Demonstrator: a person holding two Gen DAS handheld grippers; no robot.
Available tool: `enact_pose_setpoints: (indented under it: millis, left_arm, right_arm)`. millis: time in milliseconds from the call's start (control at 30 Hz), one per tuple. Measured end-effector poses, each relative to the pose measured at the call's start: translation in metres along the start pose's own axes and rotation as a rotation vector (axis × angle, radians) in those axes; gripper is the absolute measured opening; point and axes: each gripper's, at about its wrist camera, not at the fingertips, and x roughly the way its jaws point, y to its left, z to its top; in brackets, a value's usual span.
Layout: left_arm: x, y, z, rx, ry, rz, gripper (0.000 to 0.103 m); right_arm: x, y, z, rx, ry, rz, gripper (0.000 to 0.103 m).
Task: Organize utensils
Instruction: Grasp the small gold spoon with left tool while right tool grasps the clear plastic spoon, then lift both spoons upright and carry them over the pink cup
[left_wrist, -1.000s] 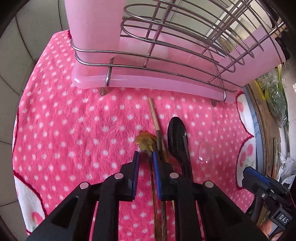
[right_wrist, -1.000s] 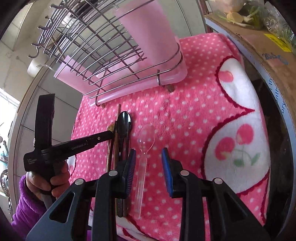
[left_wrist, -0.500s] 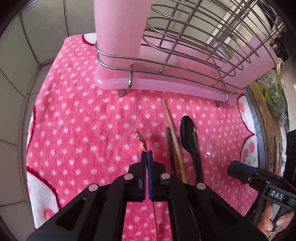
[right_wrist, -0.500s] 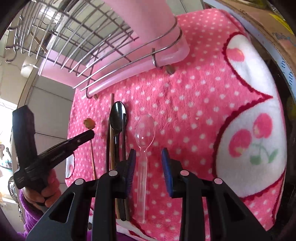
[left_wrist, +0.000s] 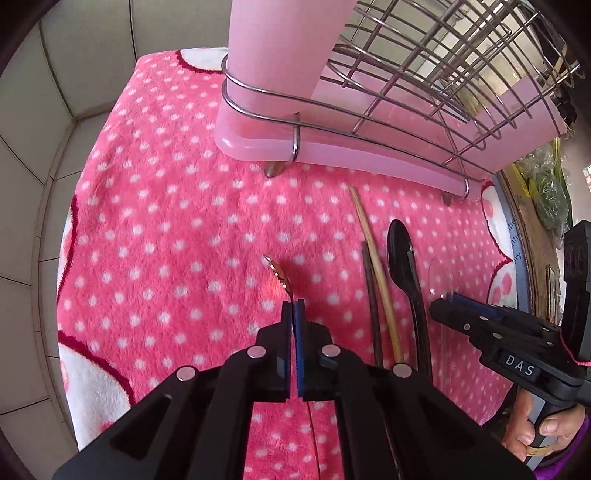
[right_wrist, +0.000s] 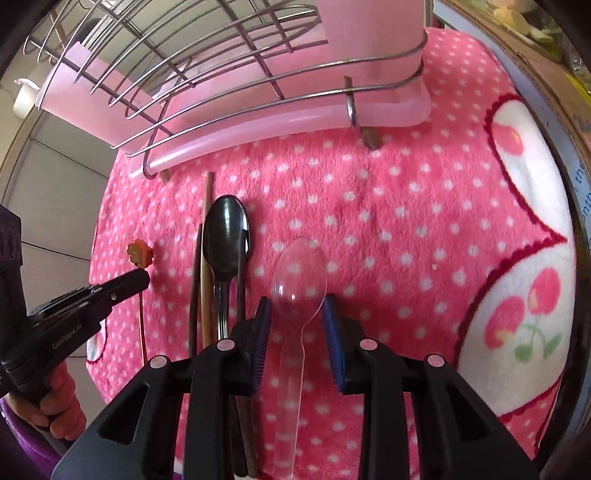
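Gold flower-headed pick: pinched between closed fingers of left gripper, lifted off pink blanket. Right gripper: fingers spread, straddling clear plastic spoon, not gripping.

Bright daylight, soft shadows, fisheye-warped edges

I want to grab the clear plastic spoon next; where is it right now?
In the right wrist view the clear plastic spoon lies on the pink towel, between the fingers of the open right gripper, just right of the black spoon.
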Motion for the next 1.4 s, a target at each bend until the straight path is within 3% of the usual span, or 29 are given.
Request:
enact_pose_setpoints:
  millis: [200, 367, 633, 767, 1067, 1400]
  left_arm:
    - [0.012, -0.008, 0.004, -0.012, 0.034, 0.001, 0.005]
    - [0.009, -0.013, 0.003, -0.002, 0.008, -0.007, 0.002]
    - [-0.027, -0.008, -0.007, 0.0, -0.109, -0.06, 0.001]
    - [-0.05, -0.008, -0.011, 0.015, -0.184, -0.066, 0.001]
    - [-0.105, -0.006, -0.012, 0.03, -0.342, -0.057, 0.001]
    - [-0.171, -0.007, -0.003, 0.015, -0.545, -0.111, 0.001]
  right_arm:
    - [0.004, 0.008, -0.004, -0.014, -0.061, -0.023, 0.024]
    - [-0.007, -0.016, -0.01, 0.069, -0.104, 0.115, 0.008]
    - [-0.03, -0.037, -0.019, 0.096, -0.172, 0.179, 0.003]
    - [-0.049, -0.044, -0.027, 0.087, -0.219, 0.167, 0.003]
    - [-0.102, -0.045, -0.032, 0.026, -0.402, 0.109, 0.003]
    - [-0.177, -0.041, -0.015, -0.006, -0.637, 0.109, 0.003]
